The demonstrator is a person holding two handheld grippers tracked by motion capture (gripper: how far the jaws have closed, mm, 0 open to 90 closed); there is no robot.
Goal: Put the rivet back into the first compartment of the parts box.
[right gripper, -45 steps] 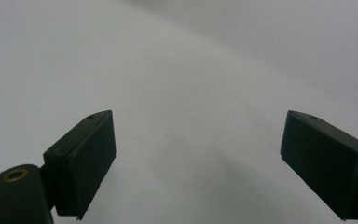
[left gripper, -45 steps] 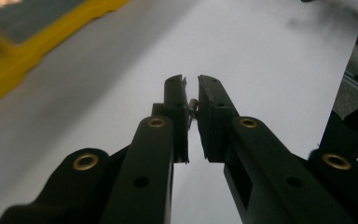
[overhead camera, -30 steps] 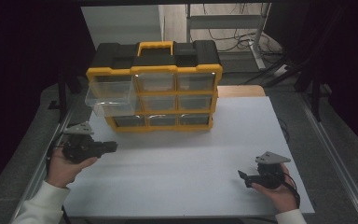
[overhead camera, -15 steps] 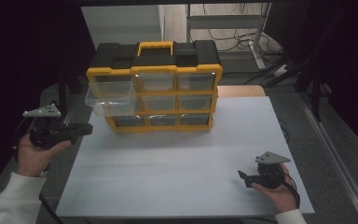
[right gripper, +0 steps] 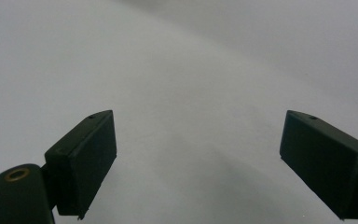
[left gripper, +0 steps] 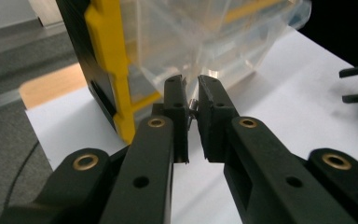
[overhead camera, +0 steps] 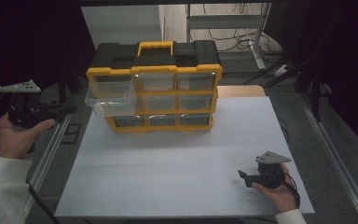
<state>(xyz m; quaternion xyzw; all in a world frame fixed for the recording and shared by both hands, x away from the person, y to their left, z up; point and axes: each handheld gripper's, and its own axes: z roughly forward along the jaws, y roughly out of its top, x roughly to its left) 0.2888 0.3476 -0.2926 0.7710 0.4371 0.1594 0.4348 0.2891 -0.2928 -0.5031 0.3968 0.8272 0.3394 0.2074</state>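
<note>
Left tool [overhead camera: 67,109], closed on a small metal piece [left gripper: 193,103], is approaching the pulled-out clear plastic drawer [overhead camera: 109,94], likely to drop it in; right tool [overhead camera: 243,177] is resting open on the white tabletop [overhead camera: 177,163].

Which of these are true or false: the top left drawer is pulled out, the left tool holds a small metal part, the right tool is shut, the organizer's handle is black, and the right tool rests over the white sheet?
1. The top left drawer of the organizer is pulled out. True.
2. The left tool holds a small metal part. True.
3. The right tool is shut. False: its jaws stand wide apart, with nothing between them.
4. The organizer's handle is black. False: it is yellow.
5. The right tool rests over the white sheet. True.
</note>
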